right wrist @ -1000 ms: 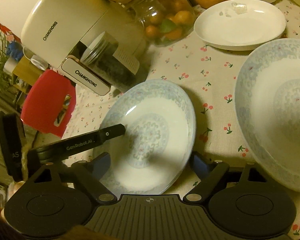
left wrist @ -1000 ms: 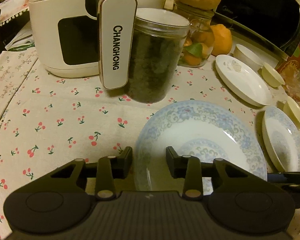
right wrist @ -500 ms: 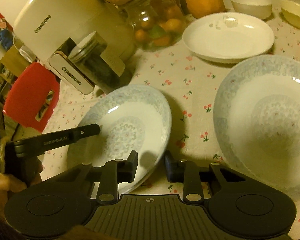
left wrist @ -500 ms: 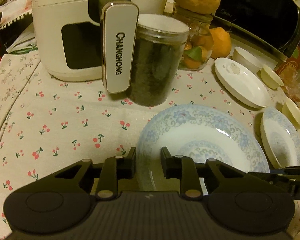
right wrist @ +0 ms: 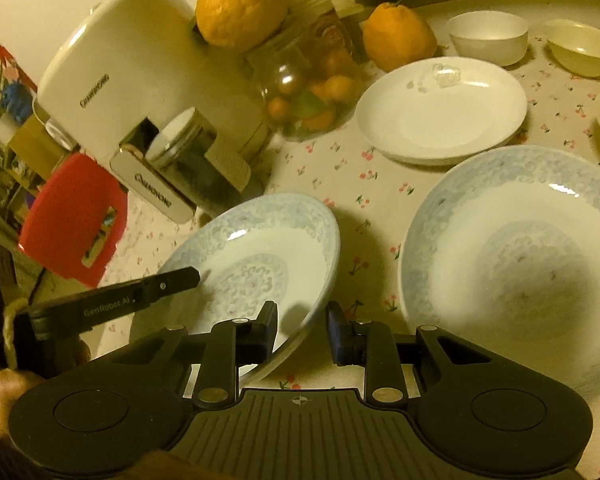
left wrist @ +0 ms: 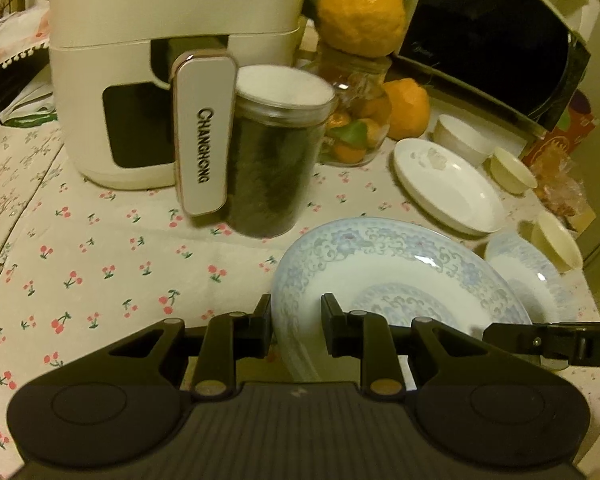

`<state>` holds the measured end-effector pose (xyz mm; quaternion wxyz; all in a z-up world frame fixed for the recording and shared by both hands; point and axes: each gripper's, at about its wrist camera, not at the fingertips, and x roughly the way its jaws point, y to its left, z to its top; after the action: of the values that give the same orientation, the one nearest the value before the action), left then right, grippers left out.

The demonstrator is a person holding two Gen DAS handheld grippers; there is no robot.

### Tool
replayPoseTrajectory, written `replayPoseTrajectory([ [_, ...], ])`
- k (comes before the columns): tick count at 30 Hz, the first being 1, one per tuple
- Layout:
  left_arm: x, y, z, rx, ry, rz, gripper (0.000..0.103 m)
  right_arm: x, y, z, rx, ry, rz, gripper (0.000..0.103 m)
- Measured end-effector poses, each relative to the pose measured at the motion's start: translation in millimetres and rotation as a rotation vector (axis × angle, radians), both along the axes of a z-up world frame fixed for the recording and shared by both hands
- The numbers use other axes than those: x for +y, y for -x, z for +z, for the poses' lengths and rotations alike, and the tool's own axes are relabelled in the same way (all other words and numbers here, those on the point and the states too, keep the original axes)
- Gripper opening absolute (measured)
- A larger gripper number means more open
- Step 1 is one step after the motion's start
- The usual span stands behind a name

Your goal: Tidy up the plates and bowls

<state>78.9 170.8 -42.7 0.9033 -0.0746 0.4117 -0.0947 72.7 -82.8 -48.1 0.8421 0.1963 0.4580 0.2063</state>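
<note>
Barely started: left gripper (left wrist: 296, 314) and right gripper (right wrist: 302, 322) jaws each pinch rim of tilted blue plate (right wrist: 260, 268); second blue plate (right wrist: 516, 256), white plate (right wrist: 440, 112), bowls (right wrist: 488, 36) scattered, unstacked, toward bench far edge.

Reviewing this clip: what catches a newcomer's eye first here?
A blue-patterned plate is tilted off the cherry-print tablecloth, its rim gripped between both the left gripper and the right gripper. Behind it stands a cream air fryer, and a large orange sits atop a glass jar.
</note>
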Motion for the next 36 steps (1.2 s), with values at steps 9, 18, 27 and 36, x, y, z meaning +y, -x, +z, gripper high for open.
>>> replayPoseTrajectory([
  [9,-23,1,11,-0.04,0.03,-0.056,0.022,-28,6,10,-0.009,-0.001,-0.041,0.026],
  [18,-62,-2,20,-0.069,0.055,-0.11,0.022,-67,12,16,-0.014,-0.007,-0.105,0.026],
  [27,-101,-7,17,-0.062,0.043,-0.177,0.022,-107,13,16,-0.006,0.0,-0.183,0.026],
  [36,-126,-9,9,-0.037,0.024,-0.213,0.022,-131,15,13,0.019,0.014,-0.217,0.026],
])
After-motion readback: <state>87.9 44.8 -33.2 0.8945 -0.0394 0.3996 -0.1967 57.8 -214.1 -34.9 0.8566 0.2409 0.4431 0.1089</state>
